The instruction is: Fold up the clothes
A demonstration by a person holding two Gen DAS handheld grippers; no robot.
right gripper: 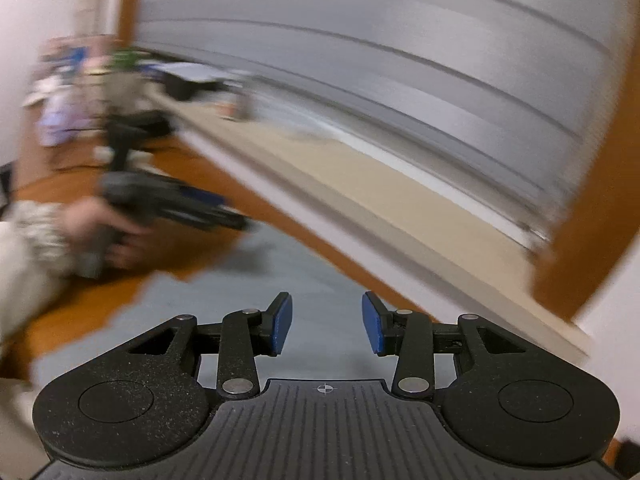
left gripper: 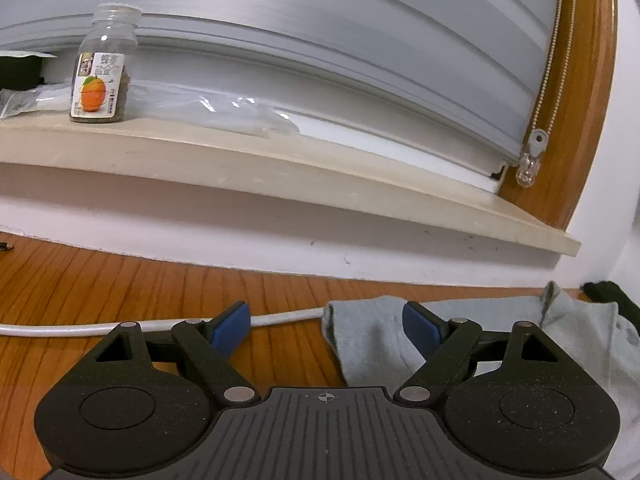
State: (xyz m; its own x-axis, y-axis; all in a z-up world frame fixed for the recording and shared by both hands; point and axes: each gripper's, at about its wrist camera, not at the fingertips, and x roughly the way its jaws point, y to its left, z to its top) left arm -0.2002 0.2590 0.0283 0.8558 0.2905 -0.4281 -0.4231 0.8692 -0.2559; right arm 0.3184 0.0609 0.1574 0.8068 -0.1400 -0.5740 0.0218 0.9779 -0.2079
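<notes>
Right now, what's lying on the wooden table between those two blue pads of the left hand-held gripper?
In the left wrist view, a white cable crosses the wooden table there, meeting the pale blue cloth's edge. The open left hand-held gripper grips neither.

The right wrist view is smeared by motion: the clutter (right gripper: 80, 92) in the upper left is only patches of colour, and I cannot tell what it is. The hand (right gripper: 96, 228) at the left edge is also blurred. In the left wrist view, the pale blue garment (left gripper: 500, 344) is cut off by the right edge and partly hidden behind the left gripper (left gripper: 326, 326).
</notes>
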